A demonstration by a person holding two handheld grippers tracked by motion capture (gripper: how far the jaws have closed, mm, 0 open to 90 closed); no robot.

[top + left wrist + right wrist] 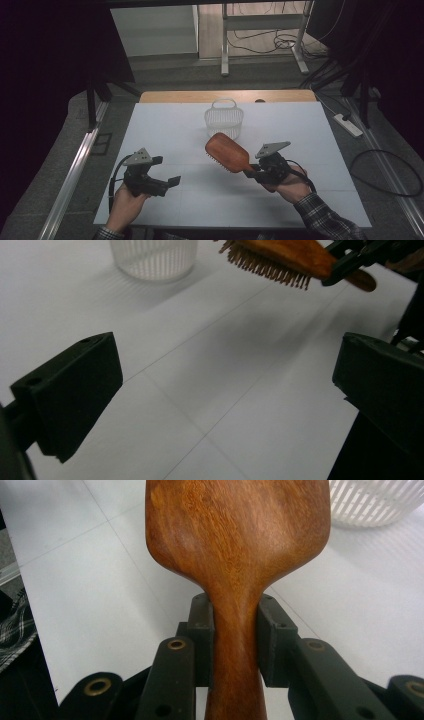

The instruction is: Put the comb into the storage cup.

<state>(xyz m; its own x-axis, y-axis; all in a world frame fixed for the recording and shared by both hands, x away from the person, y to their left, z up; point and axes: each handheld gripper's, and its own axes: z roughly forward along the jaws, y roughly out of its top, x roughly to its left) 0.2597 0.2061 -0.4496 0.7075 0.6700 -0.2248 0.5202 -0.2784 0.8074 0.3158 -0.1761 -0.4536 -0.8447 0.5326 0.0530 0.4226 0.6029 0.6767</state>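
Hairbrush (228, 152), a wooden paddle one, is held up off the white worktop (190, 200) in the high view, its back turned upward and its head pointing toward the far left. The right claw (256, 173) clamps its handle, with the person's right hand (290, 187) behind it. A white slatted basket (223, 118) stands upright on the worktop just beyond the brush head. The left claw (167, 184) sits near the worktop's front left, gripped by the left hand (125, 200), its jaws spread wide with nothing between them.

From the left gripper view, the two black jaws stand far apart over bare worktop (210, 390). The hairbrush (280, 257) shows at the top with its bristles facing down, the right claw (345, 267) closed on its handle, and the basket (152, 257) at the upper left.

From the right gripper view, the jaws press both sides of the narrow neck of the hairbrush (237, 545). The basket (375, 500) lies at the upper right on the worktop (90, 590).
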